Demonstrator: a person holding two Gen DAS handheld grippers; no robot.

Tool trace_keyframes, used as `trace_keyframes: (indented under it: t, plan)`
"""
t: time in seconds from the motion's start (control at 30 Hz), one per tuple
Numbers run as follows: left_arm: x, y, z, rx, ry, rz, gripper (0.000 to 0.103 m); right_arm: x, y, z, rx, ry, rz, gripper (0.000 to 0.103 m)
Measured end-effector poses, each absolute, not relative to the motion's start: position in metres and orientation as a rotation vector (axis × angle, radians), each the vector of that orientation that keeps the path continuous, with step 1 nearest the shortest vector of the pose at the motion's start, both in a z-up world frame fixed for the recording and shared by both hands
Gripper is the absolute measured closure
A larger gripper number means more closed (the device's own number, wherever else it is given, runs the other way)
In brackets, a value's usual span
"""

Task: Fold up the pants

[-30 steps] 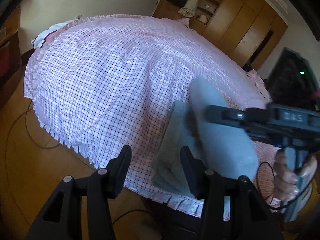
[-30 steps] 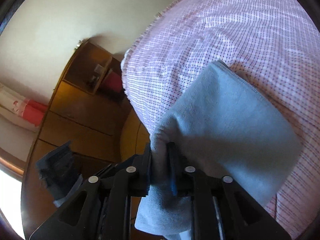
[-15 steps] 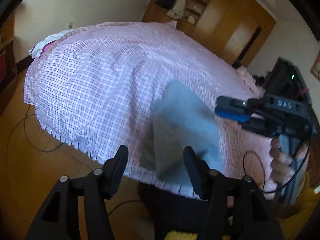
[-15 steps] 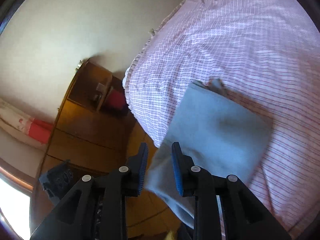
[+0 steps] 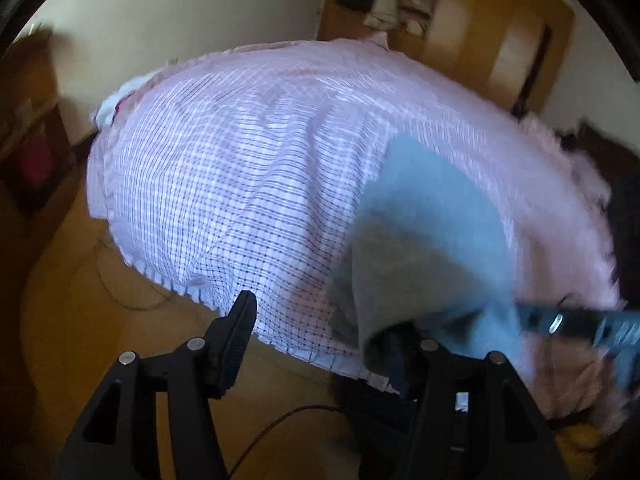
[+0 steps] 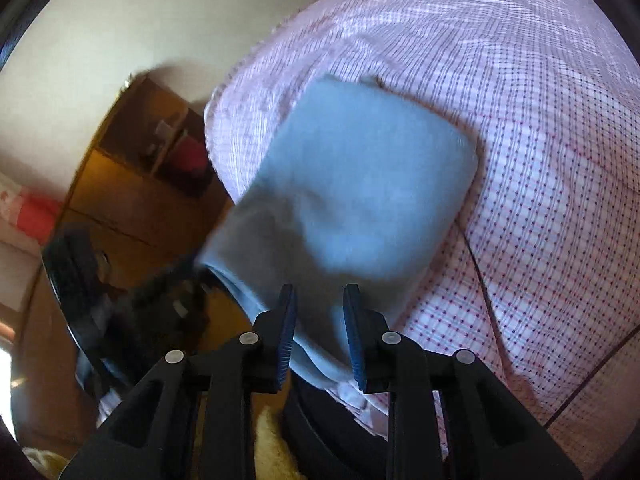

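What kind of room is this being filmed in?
Most likely a bedroom in a home. A bed with a pink checked cover fills the view, folded blue pants lie on it, and wooden wardrobes stand against the far wall.

The left wrist view looks forward along its claw point(image 5: 320, 336) from just off the near edge of the bed point(image 5: 248, 168), tilted down across the checked bedspread toward the wooden wardrobe point(image 5: 460, 12) at the top of the frame. The wooden floor point(image 5: 80, 300) fills the lower left.

The right wrist view sits close over the same edge of the bed point(image 6: 540, 140), its claw point(image 6: 320, 320) at the bottom centre. It faces toward a wooden shelf unit point(image 6: 160, 152) at the left of the frame.

Both views share the folded blue pants point(image 5: 432, 216) point(image 6: 360, 184) and the bedspread around them. The right claw point(image 5: 576, 324) shows blurred at the lower right of the left view.
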State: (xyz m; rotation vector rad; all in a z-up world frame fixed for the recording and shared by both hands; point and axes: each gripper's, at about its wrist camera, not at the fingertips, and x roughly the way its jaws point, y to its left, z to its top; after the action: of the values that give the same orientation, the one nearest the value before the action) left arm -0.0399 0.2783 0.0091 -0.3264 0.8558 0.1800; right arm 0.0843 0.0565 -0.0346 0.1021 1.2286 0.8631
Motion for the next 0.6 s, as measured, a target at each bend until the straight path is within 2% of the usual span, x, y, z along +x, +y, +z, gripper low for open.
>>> trace_keyframes:
  t: [0.27, 0.43, 0.5, 0.57, 0.6]
  plan:
    - [-0.05, 0.291, -0.002, -0.401, 0.953, 0.102, 0.041, 0.052, 0.08, -0.039, -0.236, 1.115, 0.867, 0.086]
    - [-0.068, 0.299, 0.022, -0.409, 0.951, 0.102, 0.041, 0.048, 0.069, -0.034, -0.188, 1.11, 0.879, 0.084]
    - [-0.079, 0.302, 0.04, -0.38, 0.918, 0.119, 0.041, 0.051, 0.052, -0.03, -0.103, 1.115, 0.881, 0.078]
    - [-0.083, 0.304, 0.05, -0.378, 0.888, 0.117, 0.041, 0.055, 0.039, -0.022, -0.016, 1.102, 0.858, 0.062]
    - [-0.082, 0.303, 0.055, -0.373, 0.875, 0.116, 0.041, 0.058, 0.034, -0.021, 0.021, 1.094, 0.842, 0.057]
